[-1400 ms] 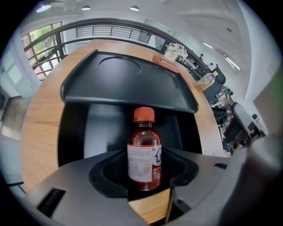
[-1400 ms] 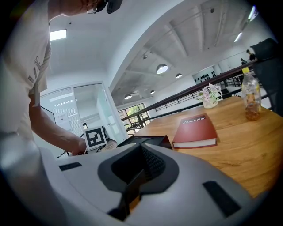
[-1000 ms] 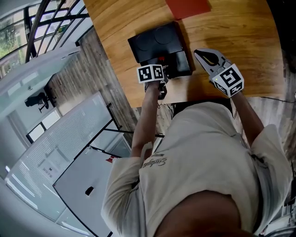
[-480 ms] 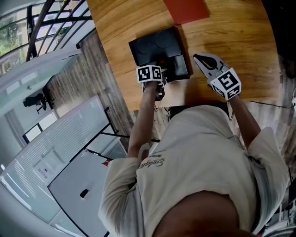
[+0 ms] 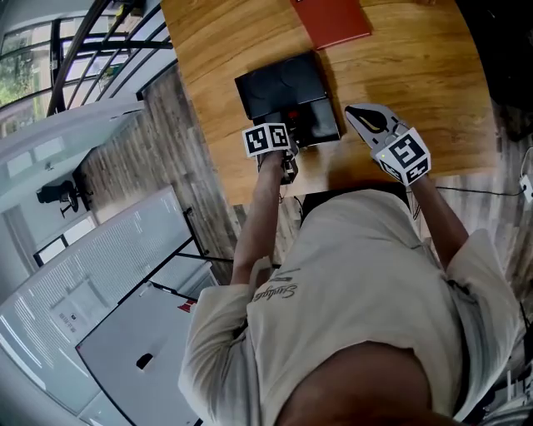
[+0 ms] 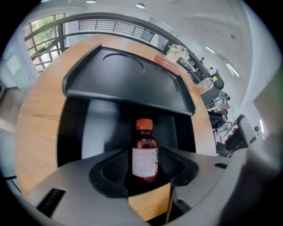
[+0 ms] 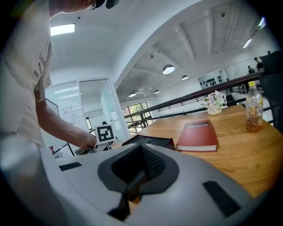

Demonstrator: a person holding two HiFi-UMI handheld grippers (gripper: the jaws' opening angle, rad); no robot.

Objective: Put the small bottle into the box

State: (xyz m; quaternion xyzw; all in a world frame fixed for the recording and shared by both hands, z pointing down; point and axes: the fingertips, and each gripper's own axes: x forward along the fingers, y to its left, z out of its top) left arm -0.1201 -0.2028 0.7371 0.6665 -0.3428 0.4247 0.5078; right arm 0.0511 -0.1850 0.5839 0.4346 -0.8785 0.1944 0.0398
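Observation:
A small bottle (image 6: 144, 154) with a red cap, dark red liquid and a white label stands upright between the jaws of my left gripper (image 6: 144, 167), which is shut on it. Just beyond it is the black box (image 6: 126, 119), open, with its lid (image 6: 124, 77) raised behind. In the head view the left gripper (image 5: 280, 137) is at the near edge of the black box (image 5: 287, 91). My right gripper (image 5: 361, 113) hovers over the wood to the right of the box. Its jaws (image 7: 135, 178) meet with nothing between them.
A red book (image 5: 333, 21) lies on the round wooden table (image 5: 416, 66) beyond the box. A plastic drink bottle (image 7: 254, 108) and a flower vase (image 7: 215, 102) stand further off. The person's torso hides the table's near edge. Railings run along the left.
Both grippers keep nearly the same places. The head view has shifted slightly, and the right gripper has drifted a little towards the box.

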